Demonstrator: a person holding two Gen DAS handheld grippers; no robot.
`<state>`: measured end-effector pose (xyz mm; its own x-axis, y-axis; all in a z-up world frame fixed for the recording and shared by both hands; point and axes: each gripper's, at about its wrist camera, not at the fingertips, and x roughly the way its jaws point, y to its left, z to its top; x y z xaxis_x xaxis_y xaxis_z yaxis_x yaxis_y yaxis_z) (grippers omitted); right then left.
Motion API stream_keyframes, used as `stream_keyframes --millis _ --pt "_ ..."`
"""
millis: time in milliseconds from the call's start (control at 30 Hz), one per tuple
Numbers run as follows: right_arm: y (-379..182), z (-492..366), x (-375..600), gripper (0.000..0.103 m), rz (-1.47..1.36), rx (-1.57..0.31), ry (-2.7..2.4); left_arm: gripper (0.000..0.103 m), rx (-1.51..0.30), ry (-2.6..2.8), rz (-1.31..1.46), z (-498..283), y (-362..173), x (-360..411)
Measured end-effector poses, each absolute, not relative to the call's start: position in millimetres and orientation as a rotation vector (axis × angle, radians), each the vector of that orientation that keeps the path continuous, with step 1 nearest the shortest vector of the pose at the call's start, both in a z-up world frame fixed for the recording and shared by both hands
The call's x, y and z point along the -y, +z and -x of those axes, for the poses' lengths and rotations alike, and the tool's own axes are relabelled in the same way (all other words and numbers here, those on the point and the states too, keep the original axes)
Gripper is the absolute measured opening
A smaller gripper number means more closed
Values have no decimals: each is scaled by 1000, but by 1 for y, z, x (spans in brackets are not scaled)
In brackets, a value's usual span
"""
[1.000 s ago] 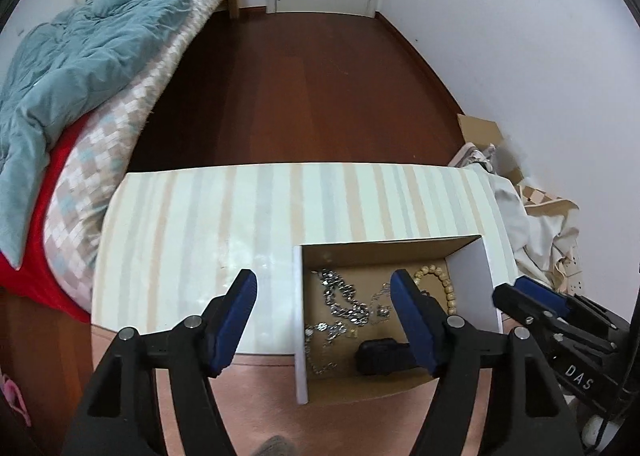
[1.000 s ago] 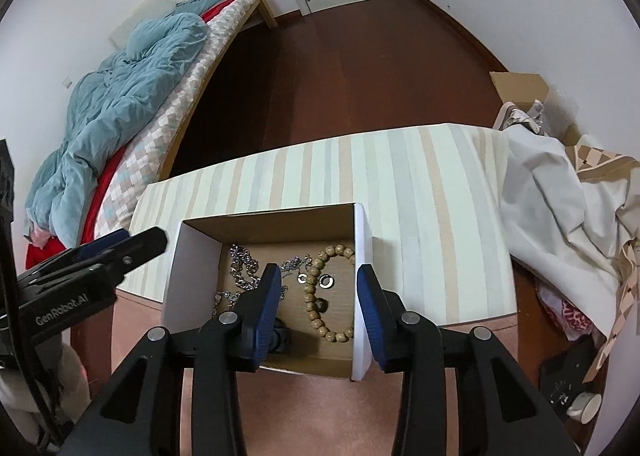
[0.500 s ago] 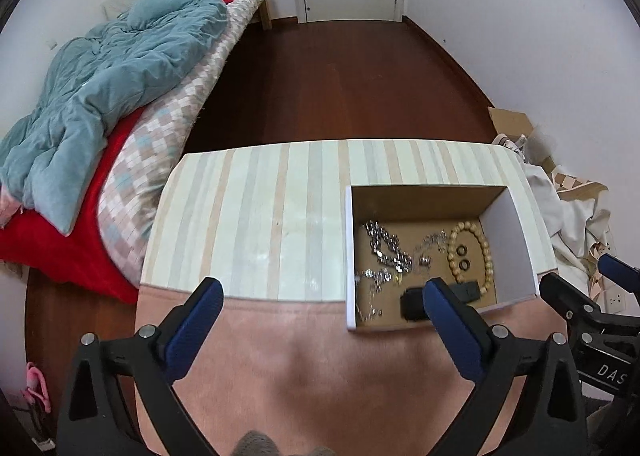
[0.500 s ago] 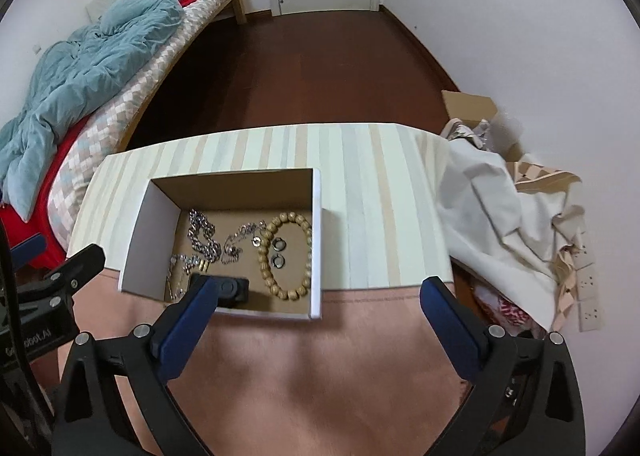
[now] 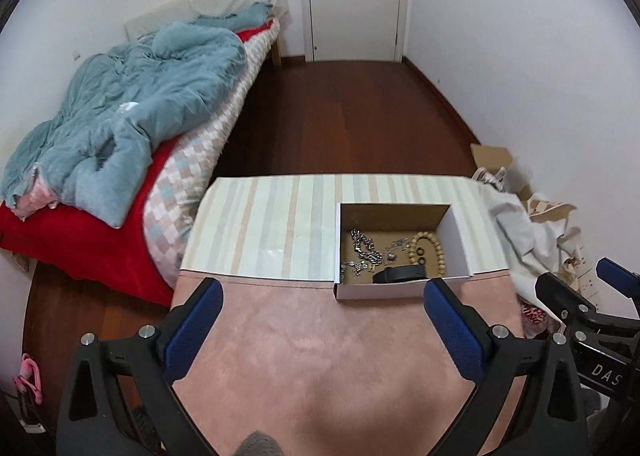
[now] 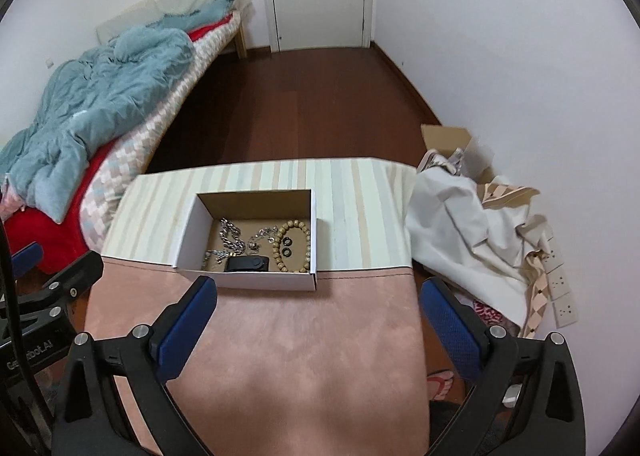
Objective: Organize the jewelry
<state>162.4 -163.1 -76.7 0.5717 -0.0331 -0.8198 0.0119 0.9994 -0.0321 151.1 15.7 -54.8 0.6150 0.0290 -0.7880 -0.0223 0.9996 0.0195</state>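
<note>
Both tongs stand spread wide, nothing between the blue pads. Your left gripper (image 5: 322, 314) and right gripper (image 6: 318, 312) have just been opening: a second ago the right was nearly pinched together low over the box and the left was part spread; now each frames bare pink table cover.

You have pulled both back and up from the white cardboard box (image 6: 256, 281), which looks smaller and farther off than before. It sits on the table where the pink cover (image 6: 288, 356) meets the striped cloth (image 6: 352, 192).

Contents, all loose on the brown floor of the box:
- wooden bead bracelet (image 6: 294, 246) at the right side, two small dark rings (image 6: 287, 247) lying inside its loop
- silver chains (image 6: 230, 240) tangled at the left
- black flat object (image 6: 248, 264) against the near wall, kind unclear

Judgement: every piece seems gathered in the box and your hands are empty, so the sorting looks done or near it. No jewelry shows on the table outside the box.

Beyond: bed with teal quilt (image 5: 132, 112) at left, heap of white fabric (image 6: 460, 224) at right.
</note>
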Motion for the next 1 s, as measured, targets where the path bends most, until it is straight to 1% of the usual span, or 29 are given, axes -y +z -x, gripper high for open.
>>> stream_keyframes --millis 333,533,767,1000 --pt "10 -74 159 103 47 -829 -8 102 -810 56 22 -70 16 -23" --pt "48 -30 153 103 56 -766 8 102 -795 66 23 -36 42 -26" --pt "73 0 148 103 56 -740 19 102 -790 61 30 -12 59 -27" --pt "75 -1 148 103 61 -760 27 102 -794 63 28 -13 61 -26"
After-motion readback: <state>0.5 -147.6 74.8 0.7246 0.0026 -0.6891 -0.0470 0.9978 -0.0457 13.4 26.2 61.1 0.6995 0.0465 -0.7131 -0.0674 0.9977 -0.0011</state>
